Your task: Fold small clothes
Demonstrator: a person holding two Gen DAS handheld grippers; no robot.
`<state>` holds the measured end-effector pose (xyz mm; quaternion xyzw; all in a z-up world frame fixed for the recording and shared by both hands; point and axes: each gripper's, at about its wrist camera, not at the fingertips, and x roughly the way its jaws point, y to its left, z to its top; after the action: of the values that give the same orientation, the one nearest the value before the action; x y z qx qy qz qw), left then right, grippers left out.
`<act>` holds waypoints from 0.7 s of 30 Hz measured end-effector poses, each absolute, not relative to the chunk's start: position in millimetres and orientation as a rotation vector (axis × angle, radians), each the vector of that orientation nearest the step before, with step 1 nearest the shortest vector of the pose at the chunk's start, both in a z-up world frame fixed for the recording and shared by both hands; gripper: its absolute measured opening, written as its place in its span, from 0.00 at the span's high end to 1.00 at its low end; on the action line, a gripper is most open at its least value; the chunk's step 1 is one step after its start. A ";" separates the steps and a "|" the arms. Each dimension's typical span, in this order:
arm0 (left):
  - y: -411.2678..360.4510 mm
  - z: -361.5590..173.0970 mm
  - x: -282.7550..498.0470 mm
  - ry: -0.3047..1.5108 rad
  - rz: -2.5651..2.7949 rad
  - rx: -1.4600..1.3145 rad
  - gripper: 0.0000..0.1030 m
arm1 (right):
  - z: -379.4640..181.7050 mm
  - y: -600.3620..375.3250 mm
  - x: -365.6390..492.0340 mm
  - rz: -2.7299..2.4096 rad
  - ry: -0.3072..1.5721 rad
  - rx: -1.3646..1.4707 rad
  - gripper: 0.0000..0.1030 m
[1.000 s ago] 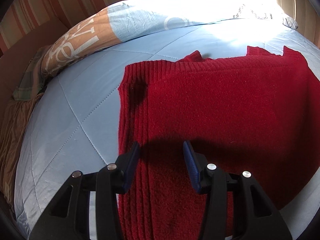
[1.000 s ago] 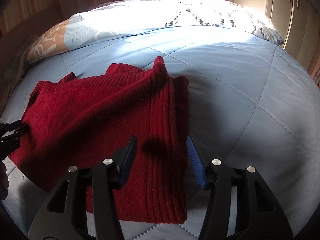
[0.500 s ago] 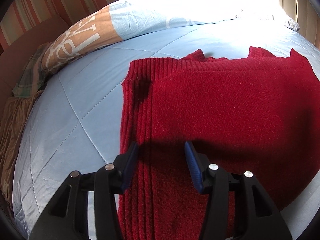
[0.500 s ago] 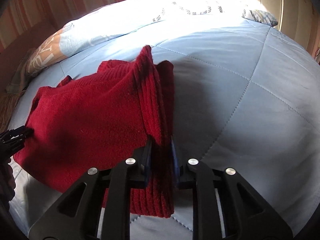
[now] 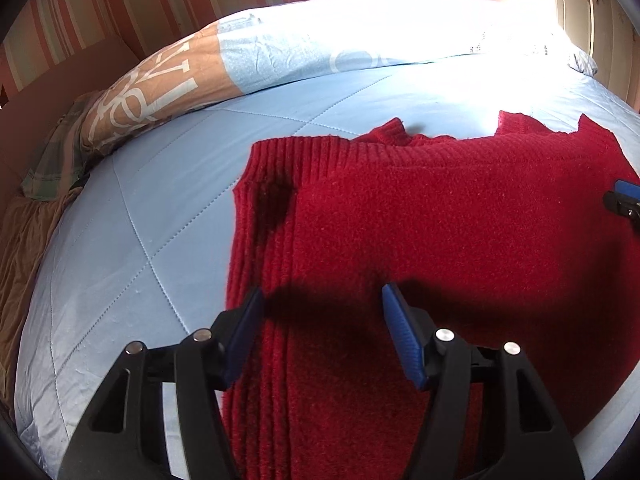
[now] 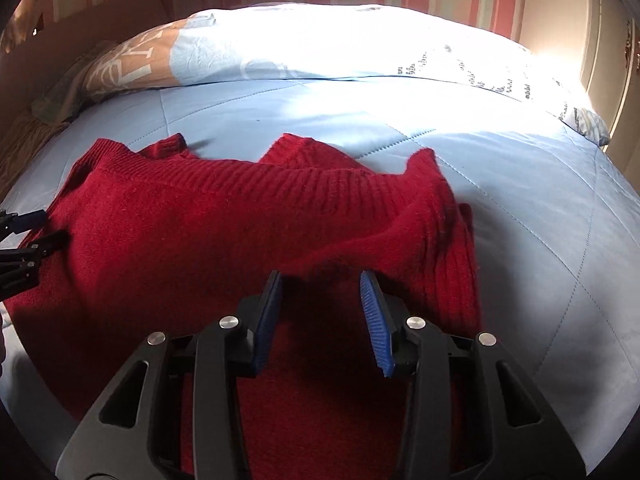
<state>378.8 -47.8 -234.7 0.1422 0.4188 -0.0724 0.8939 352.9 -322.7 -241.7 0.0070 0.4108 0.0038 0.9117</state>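
One red sweater (image 5: 440,232) on the bed (image 5: 160,208).
Left tongs (image 5: 322,300) and right tongs (image 6: 320,284) are both spreading, pinching nothing, at lower centre over the knit.

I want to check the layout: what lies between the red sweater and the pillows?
Only bare blue quilt between sweater and pillows, in both views.

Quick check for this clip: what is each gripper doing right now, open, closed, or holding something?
Left gripper: jaws opening, over the red sweater, gripping nothing.
Right gripper: jaws opening, over the sweater, holding nothing.
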 end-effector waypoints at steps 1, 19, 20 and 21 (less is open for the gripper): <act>-41.0 -236.0 378.2 0.868 -0.152 0.280 0.37 | -243.4 -335.3 348.4 -0.002 0.837 0.040 0.69; -32.1 -245.9 325.6 0.897 -0.107 0.249 0.36 | -253.8 -307.5 267.3 0.009 0.901 0.041 0.53; -29.8 -247.8 324.2 0.895 -0.108 0.249 0.36 | -256.0 -313.3 267.2 0.007 0.903 0.062 0.56; -30.8 -249.9 323.9 0.898 -0.107 0.261 0.36 | -257.9 -317.2 268.3 0.006 0.910 0.079 0.57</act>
<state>323.9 -30.8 -249.9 0.1256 0.4328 -0.0514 0.8912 268.3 -317.2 -257.9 0.0381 0.4392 0.0027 0.8976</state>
